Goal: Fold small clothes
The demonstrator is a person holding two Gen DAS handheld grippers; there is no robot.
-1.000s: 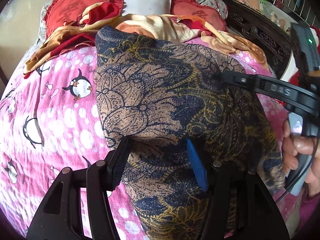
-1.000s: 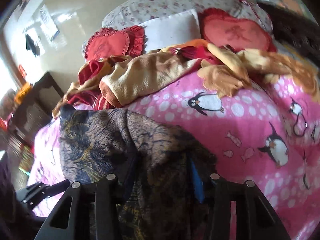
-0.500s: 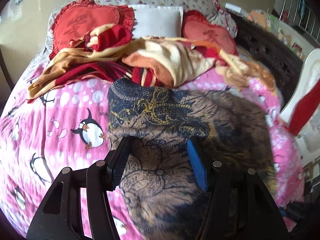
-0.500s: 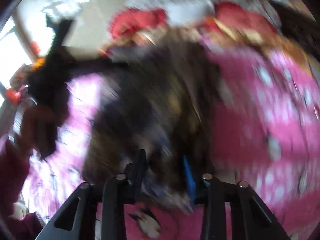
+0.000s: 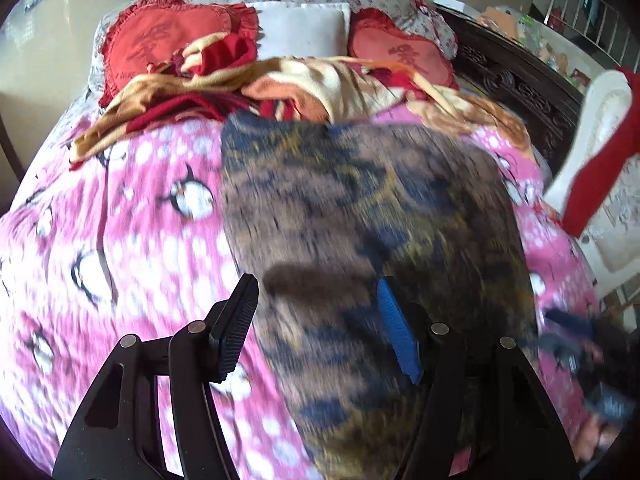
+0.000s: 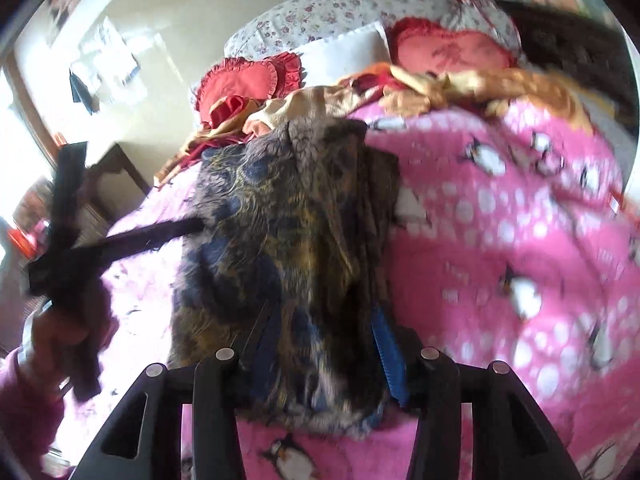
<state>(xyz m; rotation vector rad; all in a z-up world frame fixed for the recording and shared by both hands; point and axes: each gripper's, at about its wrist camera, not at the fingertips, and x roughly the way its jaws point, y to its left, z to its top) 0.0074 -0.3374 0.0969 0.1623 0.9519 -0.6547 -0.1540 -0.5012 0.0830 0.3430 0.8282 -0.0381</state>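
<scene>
A dark blue and brown flower-patterned garment (image 5: 360, 216) lies spread on the pink penguin bedspread (image 5: 120, 240). My left gripper (image 5: 320, 328) is open just above its near part, with cloth under the blue right finger (image 5: 396, 336) and no grip. In the right wrist view the same garment (image 6: 288, 240) is bunched, and its near edge runs between the fingers of my right gripper (image 6: 324, 344), which is closed on it. The left gripper and the hand holding it show at the left of the right wrist view (image 6: 68, 248).
A heap of red, orange and cream clothes (image 5: 280, 88) lies at the head of the bed, in front of two red heart cushions (image 5: 160, 48) and a white pillow (image 5: 304, 28). A dark carved bed frame (image 5: 520, 88) and a white chair (image 5: 592, 152) stand at the right.
The garment has come down from being held up and now lies on the bedspread. My left gripper has let go of it and drawn back. My right gripper swung fast and still holds the cloth.
</scene>
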